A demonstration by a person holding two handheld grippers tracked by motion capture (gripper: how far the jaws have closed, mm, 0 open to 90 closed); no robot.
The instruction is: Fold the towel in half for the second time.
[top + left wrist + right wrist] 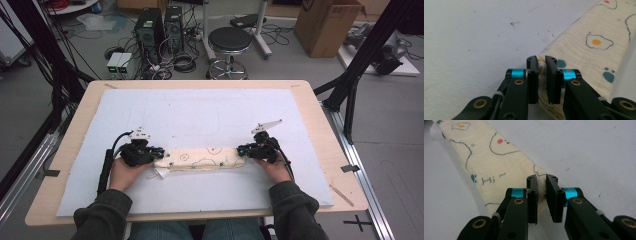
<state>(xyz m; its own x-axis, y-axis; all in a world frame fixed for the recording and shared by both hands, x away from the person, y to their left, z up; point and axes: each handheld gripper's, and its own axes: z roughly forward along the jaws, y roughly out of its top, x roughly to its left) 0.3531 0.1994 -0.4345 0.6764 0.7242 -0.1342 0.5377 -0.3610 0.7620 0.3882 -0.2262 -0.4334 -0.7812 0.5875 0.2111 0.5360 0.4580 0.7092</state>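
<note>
Near edge: 2 forearms in dark sleeves enter from the bottom of the high view, 1 hand on each gripper, both hands low on the white mat (200,110) and turned inward toward each other. Left gripper (152,154) clamps the left end of the cloth (202,159); in the left gripper view its jaws stand almost together with a bunched fold of cloth (584,50) pinched between the pads (533,82). Right gripper (243,150) clamps the right end; in the right gripper view the jaws are nearly together on the corner of the cloth (491,167), though how firmly the pads (554,200) bite there is less plain.

Middle: the cloth, cream with fried-egg and line-drawn prints, lies as 1 long narrow folded strip across the mat, near the person, stretched between the 2 grippers.

Step in hand, as judged: both ends gripped, ready for a fold or a lift. The next move calls for both hands to rise and travel together, with equal tension, so that neither end slips out and the strip does not twist or unfold.

Far: table (310,95) rim, then a stool (229,41), computer towers (150,27) and a cardboard box (327,25) on the floor.
</note>
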